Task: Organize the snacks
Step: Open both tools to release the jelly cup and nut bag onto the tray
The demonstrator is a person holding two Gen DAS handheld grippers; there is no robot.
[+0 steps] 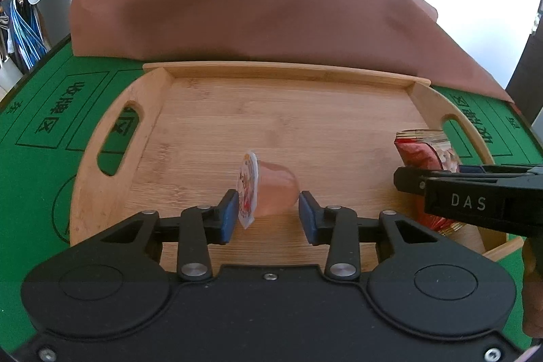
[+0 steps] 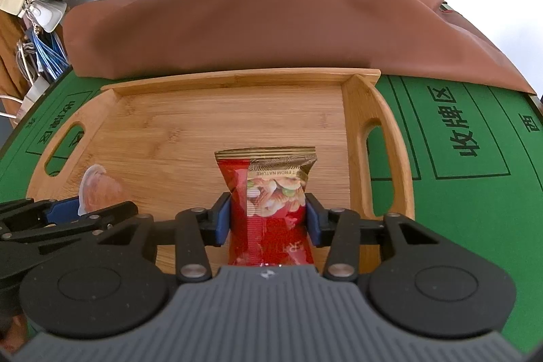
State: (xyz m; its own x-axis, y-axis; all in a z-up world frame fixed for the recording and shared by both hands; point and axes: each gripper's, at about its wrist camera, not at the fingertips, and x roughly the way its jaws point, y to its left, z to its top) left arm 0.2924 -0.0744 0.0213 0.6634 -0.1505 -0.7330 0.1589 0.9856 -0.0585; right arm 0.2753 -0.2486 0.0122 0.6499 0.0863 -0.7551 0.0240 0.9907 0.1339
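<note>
- The left gripper [image 1: 267,212] has its blue-padded fingers [image 1: 228,215] on either side of a small clear plastic jelly cup with a printed foil lid [image 1: 268,189]; the left pad touches the lid's rim and the right pad meets the cup's rounded base, so the cup appears grasped, lying sideways with its lid facing left.
- The jelly cup sits low over the middle of the floor of a light bamboo serving tray with cut-out handles [image 1: 288,111]; whether it rests on the wood I cannot tell.
- The right gripper [image 2: 268,216] has its blue fingers [image 2: 224,217] flanking a red and gold foil snack packet printed with nuts [image 2: 271,192]; both pads lie against the packet's sides, though how firmly they press I cannot tell.
- The snack packet stands upright at the right part of the tray [image 2: 190,131], near the right handle, its crimped gold top pointing away from the camera.
- The two grippers are side by side over the tray's near half, the cup left of the packet, well apart.
- The tray lies on a green felt worktop with dark printed boxes and characters [image 2: 458,158].
- Behind the tray, a large brown cloth [image 1: 271,16] is heaped on the worktop.
</note>
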